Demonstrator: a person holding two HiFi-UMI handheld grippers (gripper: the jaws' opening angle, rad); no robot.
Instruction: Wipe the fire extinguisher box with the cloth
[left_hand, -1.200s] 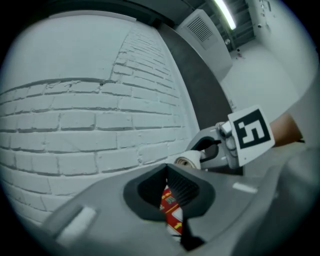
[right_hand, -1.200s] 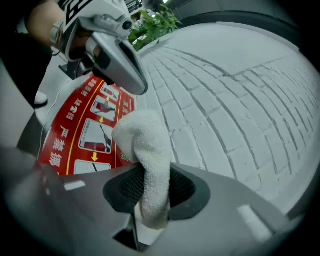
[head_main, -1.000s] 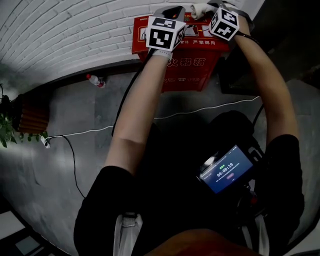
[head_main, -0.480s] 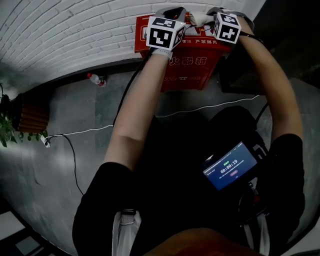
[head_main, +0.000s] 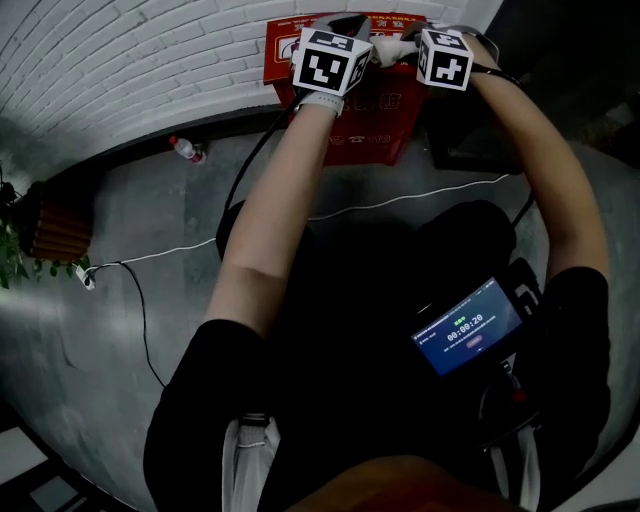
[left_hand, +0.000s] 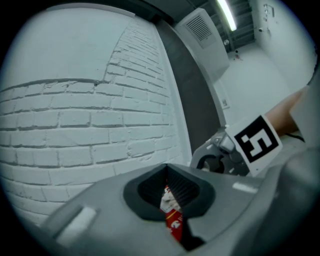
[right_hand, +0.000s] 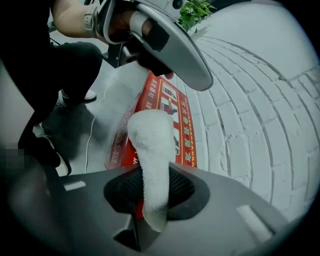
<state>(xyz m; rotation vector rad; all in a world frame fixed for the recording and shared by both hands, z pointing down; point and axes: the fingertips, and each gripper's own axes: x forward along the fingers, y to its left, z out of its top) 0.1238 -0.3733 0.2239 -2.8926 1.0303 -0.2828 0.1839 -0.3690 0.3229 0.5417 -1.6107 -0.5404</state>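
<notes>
Bottle (head_main: 186, 150) lies on floor at far left, near foot of brick wall (head_main: 120, 60). Your left gripper (left_hand: 169, 195) is over top of fire extinguisher box (head_main: 375, 140); jaws pressed together, only a sliver of red print shows through slit. Red box stands against wall. White fluffy cloth (right_hand: 150, 145) sticks out over box top. Your right gripper (right_hand: 150, 192), just right of the left one, pinches cloth.

Black short-sleeved top (head_main: 215, 400), grey band (head_main: 318, 103) at left wrist, left gripper (left_hand: 169, 192) and right gripper (right_hand: 150, 192) in grey moulded shells with dark ribbed pads, white cubes (head_main: 328, 60) bearing black square markers upper centre, black cable (head_main: 245, 180), blue-lit screen (head_main: 468, 328) lower right.
</notes>
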